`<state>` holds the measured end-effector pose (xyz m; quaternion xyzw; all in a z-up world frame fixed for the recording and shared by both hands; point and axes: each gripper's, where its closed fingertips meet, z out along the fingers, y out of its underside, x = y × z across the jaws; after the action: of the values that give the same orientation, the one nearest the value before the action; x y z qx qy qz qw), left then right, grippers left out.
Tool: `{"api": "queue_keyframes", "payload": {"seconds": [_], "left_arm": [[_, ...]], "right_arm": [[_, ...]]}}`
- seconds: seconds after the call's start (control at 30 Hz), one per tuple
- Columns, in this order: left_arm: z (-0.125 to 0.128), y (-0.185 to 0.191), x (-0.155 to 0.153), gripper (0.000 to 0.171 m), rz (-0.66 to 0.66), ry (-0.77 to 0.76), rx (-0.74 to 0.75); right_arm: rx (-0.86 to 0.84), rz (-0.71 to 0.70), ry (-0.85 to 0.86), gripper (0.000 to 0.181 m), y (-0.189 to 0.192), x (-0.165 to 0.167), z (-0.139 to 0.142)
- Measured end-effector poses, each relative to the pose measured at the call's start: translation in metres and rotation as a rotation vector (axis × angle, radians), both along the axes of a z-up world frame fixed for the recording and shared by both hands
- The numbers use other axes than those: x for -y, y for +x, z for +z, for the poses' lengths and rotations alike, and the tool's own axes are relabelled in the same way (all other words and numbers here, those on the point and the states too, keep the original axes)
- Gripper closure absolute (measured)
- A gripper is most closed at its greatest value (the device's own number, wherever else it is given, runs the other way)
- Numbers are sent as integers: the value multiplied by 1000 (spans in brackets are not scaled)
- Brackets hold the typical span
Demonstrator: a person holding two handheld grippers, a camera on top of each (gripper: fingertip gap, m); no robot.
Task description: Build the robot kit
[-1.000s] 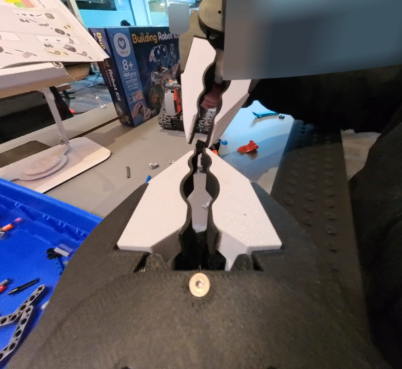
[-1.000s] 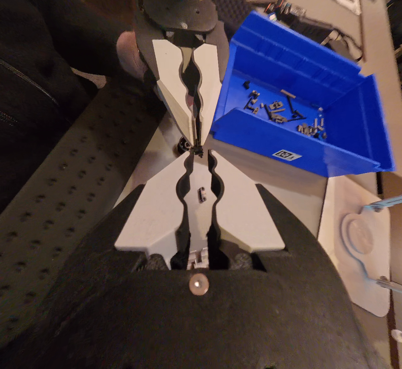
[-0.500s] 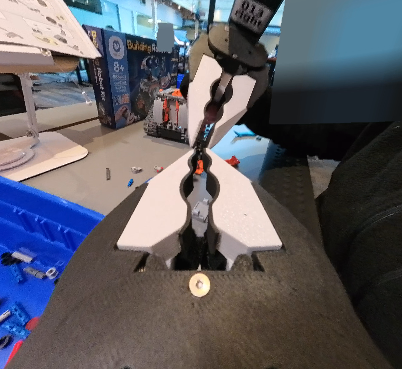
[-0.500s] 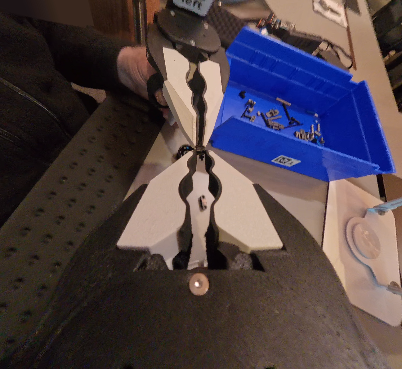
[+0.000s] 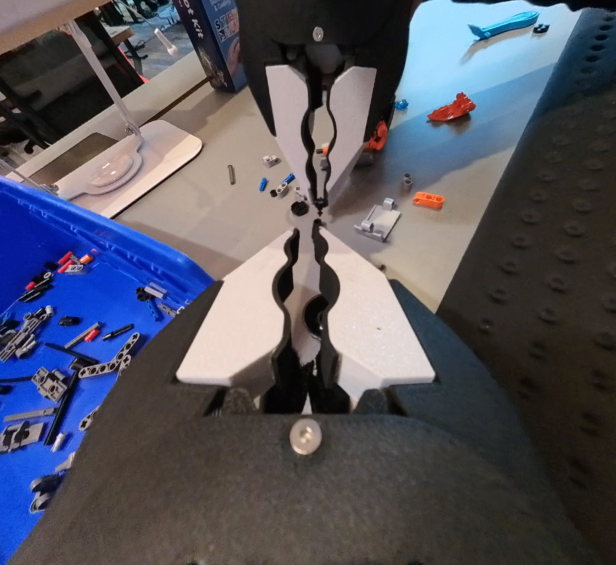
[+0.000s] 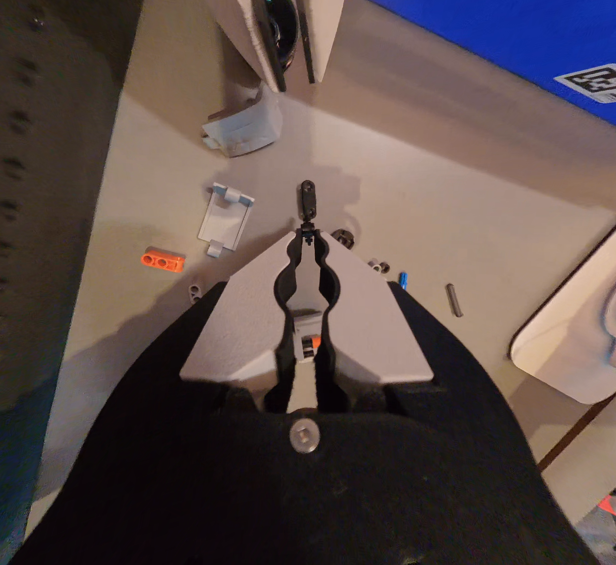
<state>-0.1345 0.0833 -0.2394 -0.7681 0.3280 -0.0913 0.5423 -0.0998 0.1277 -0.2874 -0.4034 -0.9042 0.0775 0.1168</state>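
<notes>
We find the right gripper (image 6: 306, 236) with its fingers pressed together on a small black pin (image 6: 306, 228), held by the very tips only. A short black two-hole beam (image 6: 308, 199) sits on the pin's far end and projects straight ahead of the fingers; we cannot tell whether it hangs free or rests on the bench (image 6: 416, 182). The left gripper (image 5: 306, 229) faces it tip to tip, close but apart, with its fingers slightly spread and nothing between them. A black round part (image 6: 281, 25) lies beneath the left fingers. A grey hinged panel (image 6: 226, 215) and an orange two-hole beam (image 6: 162, 261) lie to the left of the right fingers, and a dark axle (image 6: 454, 299) to their right. The blue bin (image 5: 100, 249) of loose parts stands left of the left fingers. In our judgement the hold is marginal: any sideways push could twist the pin out of the tips. The beam could also slip off the pin and fall among the loose pieces. The near-touching tips could collide.
</notes>
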Motion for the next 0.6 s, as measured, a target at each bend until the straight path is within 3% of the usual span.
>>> {"api": "queue_keyframes", "payload": {"seconds": [0.6], "left_arm": [[-15, 6, 2, 166, -39, -63, -31]], "right_arm": [[141, 67, 98, 177, -5, -1, -8]]}}
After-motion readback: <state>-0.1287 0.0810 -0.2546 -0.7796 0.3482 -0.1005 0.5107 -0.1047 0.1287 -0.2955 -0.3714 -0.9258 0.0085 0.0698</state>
